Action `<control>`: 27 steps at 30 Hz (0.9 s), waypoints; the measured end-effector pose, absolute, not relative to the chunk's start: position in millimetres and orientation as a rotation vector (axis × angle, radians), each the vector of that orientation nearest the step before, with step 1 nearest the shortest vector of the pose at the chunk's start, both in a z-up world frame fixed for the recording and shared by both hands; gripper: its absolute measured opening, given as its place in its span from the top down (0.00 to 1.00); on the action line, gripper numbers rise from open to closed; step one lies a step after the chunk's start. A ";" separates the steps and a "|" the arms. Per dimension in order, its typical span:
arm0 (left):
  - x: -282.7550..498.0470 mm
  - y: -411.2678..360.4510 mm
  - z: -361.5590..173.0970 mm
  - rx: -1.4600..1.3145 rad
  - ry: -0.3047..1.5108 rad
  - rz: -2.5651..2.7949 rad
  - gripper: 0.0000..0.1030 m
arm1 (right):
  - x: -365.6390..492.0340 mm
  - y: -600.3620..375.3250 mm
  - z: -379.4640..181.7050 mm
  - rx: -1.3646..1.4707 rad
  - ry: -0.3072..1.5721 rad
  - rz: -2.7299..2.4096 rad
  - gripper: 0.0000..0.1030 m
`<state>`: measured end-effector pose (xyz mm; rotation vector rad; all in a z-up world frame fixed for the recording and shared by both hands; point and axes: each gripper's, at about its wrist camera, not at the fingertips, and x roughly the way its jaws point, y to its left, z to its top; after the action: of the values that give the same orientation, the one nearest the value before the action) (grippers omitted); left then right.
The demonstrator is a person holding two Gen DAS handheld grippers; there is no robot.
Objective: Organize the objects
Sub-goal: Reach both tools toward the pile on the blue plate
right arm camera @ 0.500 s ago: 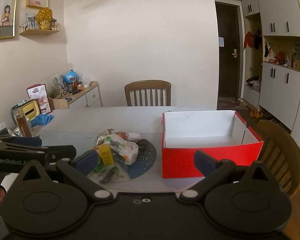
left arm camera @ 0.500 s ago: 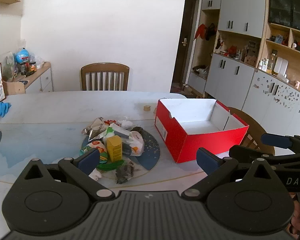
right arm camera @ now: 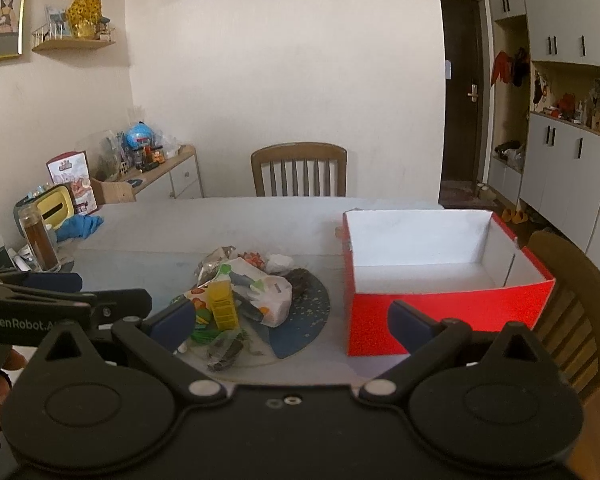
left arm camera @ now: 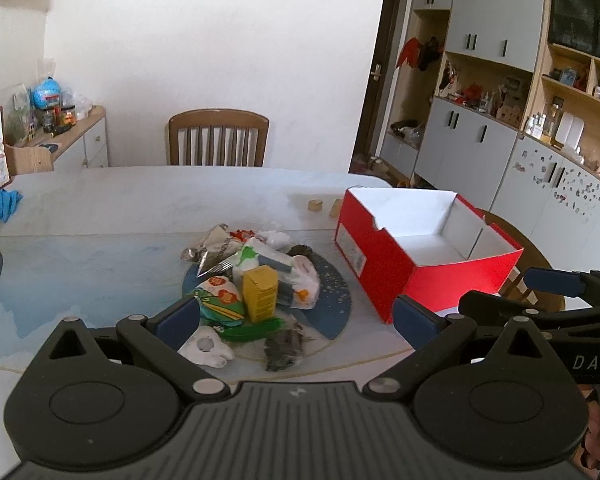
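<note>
both the left gripper point(left arm camera: 296, 316) and right gripper point(right arm camera: 290, 318) tilt down over the table point(left arm camera: 120, 208), jaws wide and empty. red box point(right arm camera: 448, 312) lies right of the wrapper pile point(left arm camera: 256, 280), long axis seemingly running away from camera.

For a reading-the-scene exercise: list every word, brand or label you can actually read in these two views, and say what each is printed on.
"DAS": on the right gripper, seen from the left wrist; cut off by the picture's edge.
"GenRobot.A": on the left gripper, seen from the right wrist; the rest is hidden.
Too small or blurred to read: the yellow carton, the label on the red box, the snack packets, the framed pictures.
</note>
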<state>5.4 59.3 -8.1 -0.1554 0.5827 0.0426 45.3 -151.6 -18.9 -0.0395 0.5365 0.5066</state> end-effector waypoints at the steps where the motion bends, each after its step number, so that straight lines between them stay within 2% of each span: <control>1: 8.0 63.4 -9.5 -0.156 0.587 0.041 0.00 | 46.9 -147.5 -19.9 -0.041 0.541 0.506 0.01; 9: 36.0 105.6 -31.9 -0.152 0.648 0.016 0.00 | 69.0 -110.4 -35.1 -0.047 0.623 0.502 0.01; 15: 62.2 132.0 -78.1 -0.112 0.727 0.004 0.00 | 95.2 -87.5 -59.3 -0.045 0.728 0.458 0.02; 20: 75.4 140.3 -112.2 -0.077 0.772 -0.029 0.01 | 107.5 -65.1 -81.8 -0.067 0.822 0.463 0.04; 27: 93.6 147.3 -131.3 -0.042 0.787 -0.079 0.01 | 122.1 -33.7 -103.4 -0.079 0.902 0.480 0.09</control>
<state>93.6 147.3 -131.3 -0.0421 0.7865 -0.0794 122.1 -33.7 -103.4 -0.0792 0.9023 0.4795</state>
